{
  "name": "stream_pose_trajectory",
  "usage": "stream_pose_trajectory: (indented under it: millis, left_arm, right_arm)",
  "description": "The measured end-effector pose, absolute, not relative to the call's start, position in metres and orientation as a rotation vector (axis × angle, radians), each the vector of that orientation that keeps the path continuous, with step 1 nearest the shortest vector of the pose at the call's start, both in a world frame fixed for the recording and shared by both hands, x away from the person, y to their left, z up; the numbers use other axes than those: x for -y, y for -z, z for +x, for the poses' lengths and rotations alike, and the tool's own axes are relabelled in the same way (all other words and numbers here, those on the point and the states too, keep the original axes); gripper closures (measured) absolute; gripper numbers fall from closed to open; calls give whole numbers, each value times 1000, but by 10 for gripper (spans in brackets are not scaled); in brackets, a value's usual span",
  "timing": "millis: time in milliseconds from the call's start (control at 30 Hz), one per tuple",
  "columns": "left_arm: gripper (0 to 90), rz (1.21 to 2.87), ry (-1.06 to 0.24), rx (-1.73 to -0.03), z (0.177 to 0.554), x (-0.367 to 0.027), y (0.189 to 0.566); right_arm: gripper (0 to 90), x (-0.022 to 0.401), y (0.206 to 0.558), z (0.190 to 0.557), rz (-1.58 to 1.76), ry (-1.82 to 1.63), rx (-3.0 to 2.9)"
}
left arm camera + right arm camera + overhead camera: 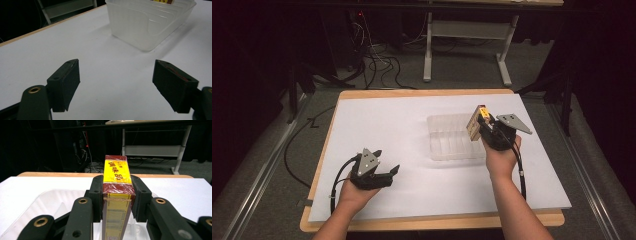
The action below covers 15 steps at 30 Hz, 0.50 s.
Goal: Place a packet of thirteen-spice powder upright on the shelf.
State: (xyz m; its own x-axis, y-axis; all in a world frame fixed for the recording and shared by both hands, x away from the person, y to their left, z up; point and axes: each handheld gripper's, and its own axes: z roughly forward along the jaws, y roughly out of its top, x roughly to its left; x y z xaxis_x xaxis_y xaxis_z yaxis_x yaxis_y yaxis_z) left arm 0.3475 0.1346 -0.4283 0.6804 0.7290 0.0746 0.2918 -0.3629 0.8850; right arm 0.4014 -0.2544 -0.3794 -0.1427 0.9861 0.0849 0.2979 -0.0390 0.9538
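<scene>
Cellophane-wrapped card, red and yellow, makes up the box (117, 195), which is clamped between the jaws of the right tool (117, 202) and held above the near right part of the clear tub (452, 137). The box is judged light and stiff, though hollow enough to dent under a hard squeeze; its film wrap is likely slippery. The hold is taken across the two broad faces, around mid-length, which is judged the sound place, since the narrow edges offer less pad contact. In the right gripper view the long axis is seen running away from the camera along the jaws, the yellow-labelled narrow face uppermost and the barcode toward the camera. In the high view the box stands out of the tool up and away from the person, tilted somewhat to the left.

The tub is thin translucent plastic, ribbed inside, and appears easily shifted. The left tool (379, 172) is released, jaws parted on nothing, low over the white-covered bench (387, 120), well apart from the tub.
</scene>
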Motion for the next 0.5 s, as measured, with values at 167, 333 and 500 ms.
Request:
stream_pose_trajectory:
  millis: [167, 333, 500]
  left_arm:
    - [225, 1949, -580, -791, 348, -134, 429]
    - [225, 1951, -578, -790, 348, -134, 429]
    - [225, 1954, -578, -789, 348, -134, 429]
  right_arm:
    - [678, 252, 380, 402, 1400, -1203, -1505]
    - [678, 250, 383, 403, 1424, -1185, -1502]
    - [677, 247, 390, 403, 1426, -1169, -1505]
